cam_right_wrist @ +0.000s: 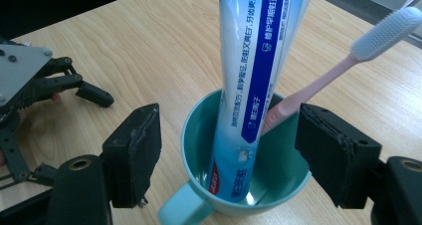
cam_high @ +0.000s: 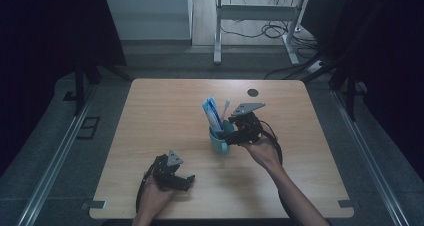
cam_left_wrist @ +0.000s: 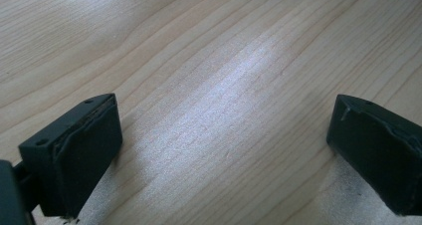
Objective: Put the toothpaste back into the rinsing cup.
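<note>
The right gripper (cam_right_wrist: 226, 150) stands spread, pinching nothing; between its pads sits a teal ceramic mug (cam_right_wrist: 199, 135) holding a blue-and-white toothpaste tube (cam_right_wrist: 259, 60) and pink toothbrush (cam_right_wrist: 318, 80). Farther off, the left gripper (cam_left_wrist: 219, 155) rests spread over the pale wooden table (cam_left_wrist: 209, 60).

The tube (cam_right_wrist: 259, 80) standing in the cup (cam_right_wrist: 199, 135) bears white Chinese characters running lengthwise down its blue band. They are too small to make out with certainty. Nothing else carries lettering.
</note>
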Demonstrator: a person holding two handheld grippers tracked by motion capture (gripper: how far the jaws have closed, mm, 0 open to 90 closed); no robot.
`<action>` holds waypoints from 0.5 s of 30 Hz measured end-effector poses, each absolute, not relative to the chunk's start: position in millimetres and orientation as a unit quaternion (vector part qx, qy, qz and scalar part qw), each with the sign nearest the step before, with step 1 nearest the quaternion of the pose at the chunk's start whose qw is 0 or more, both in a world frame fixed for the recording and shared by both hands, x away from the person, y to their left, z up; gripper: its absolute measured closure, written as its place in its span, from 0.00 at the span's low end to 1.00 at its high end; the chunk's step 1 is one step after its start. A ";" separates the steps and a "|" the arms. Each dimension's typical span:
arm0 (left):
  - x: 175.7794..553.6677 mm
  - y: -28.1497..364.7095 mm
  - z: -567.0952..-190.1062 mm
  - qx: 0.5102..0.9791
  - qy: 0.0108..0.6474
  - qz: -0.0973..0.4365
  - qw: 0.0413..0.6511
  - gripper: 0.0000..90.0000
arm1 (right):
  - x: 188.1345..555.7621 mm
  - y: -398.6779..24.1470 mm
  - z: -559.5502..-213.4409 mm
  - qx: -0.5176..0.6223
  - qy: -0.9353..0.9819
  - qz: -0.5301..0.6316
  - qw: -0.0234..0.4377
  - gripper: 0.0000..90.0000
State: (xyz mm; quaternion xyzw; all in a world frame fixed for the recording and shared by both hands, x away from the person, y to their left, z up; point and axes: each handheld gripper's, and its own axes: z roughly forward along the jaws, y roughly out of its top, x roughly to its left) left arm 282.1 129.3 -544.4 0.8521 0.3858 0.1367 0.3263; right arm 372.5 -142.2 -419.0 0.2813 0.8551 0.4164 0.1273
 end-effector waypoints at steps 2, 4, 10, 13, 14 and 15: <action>282.1 129.3 -544.4 0.852 0.386 0.137 0.326 0.01 | 371.2 -144.3 -418.6 0.281 0.855 0.416 0.127 0.28; 282.1 129.3 -544.4 0.852 0.386 0.137 0.326 0.01 | 370.1 -146.3 -418.3 0.282 0.855 0.416 0.127 0.27; 282.1 129.3 -544.4 0.852 0.386 0.137 0.326 0.01 | 366.7 -153.4 -417.5 0.283 0.855 0.417 0.128 0.25; 282.1 129.3 -544.4 0.852 0.386 0.137 0.326 0.01 | 365.3 -156.7 -417.7 0.284 0.854 0.417 0.127 0.24; 282.1 129.3 -544.4 0.852 0.386 0.137 0.326 0.01 | 364.9 -157.8 -417.9 0.284 0.854 0.417 0.127 0.24; 282.1 129.3 -544.4 0.852 0.386 0.137 0.326 0.01 | 364.5 -159.0 -418.1 0.284 0.854 0.417 0.127 0.23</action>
